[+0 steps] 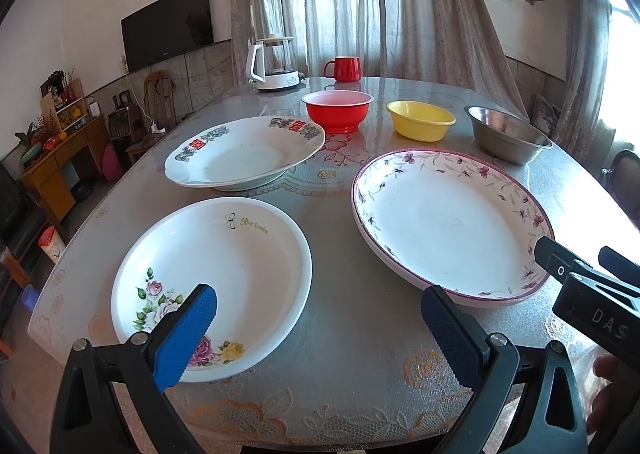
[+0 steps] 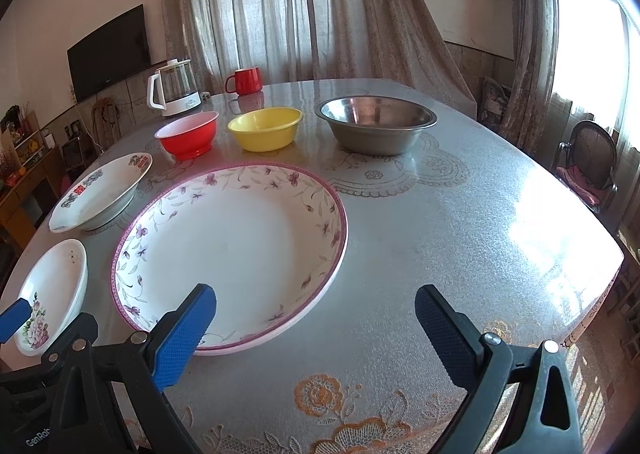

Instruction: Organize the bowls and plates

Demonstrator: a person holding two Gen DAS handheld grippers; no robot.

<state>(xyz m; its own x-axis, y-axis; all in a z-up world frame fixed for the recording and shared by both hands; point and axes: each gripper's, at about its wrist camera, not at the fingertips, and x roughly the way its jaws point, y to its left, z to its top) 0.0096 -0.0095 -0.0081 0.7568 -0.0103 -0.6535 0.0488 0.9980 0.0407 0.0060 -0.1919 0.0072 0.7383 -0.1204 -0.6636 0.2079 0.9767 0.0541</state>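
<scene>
The left gripper and right gripper are hovering with fingers spread wide, holding nothing. Nearest are lying the white rose-printed plate, lettered "Rose Garden", and the large purple-flowered plate, both face up. Behind, on the lace-patterned glass-topped table, are sitting red, yellow and steel bowls before curtains.

red bowl, yellow bowl, rose-patterned plate
</scene>
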